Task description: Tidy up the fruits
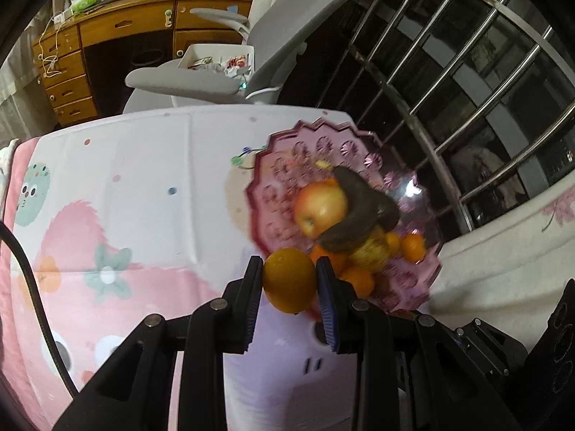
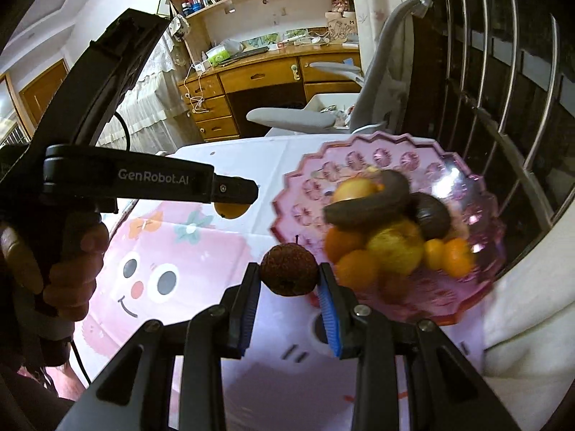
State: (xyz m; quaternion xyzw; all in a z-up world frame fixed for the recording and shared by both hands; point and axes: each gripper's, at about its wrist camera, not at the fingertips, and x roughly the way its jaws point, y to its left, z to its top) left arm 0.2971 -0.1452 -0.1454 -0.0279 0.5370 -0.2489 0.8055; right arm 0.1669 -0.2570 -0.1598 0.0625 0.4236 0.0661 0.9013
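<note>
A pink scalloped fruit bowl (image 1: 276,165) (image 2: 478,280) stands on the cartoon-print tablecloth (image 1: 125,186) (image 2: 201,251), holding an apple (image 1: 321,209), dark overripe bananas (image 1: 363,212) (image 2: 370,204), a yellow fruit (image 2: 395,248) and several small oranges (image 2: 456,256). My left gripper (image 1: 289,280) is shut on an orange (image 1: 289,280), held above the cloth just left of the bowl. My right gripper (image 2: 289,271) is shut on a dark brown, rough-skinned apple-like fruit (image 2: 289,269) in front of the bowl. In the right wrist view the left gripper (image 2: 237,194) shows from the side with the orange (image 2: 231,211) under its tip.
A grey office chair (image 1: 273,36) (image 2: 298,116) and a wooden desk with drawers (image 1: 90,46) (image 2: 230,86) stand beyond the table's far edge. A metal railing (image 1: 467,82) (image 2: 503,72) runs on the right beside white bedding (image 1: 503,251). A person's hand (image 2: 68,258) grips the left handle.
</note>
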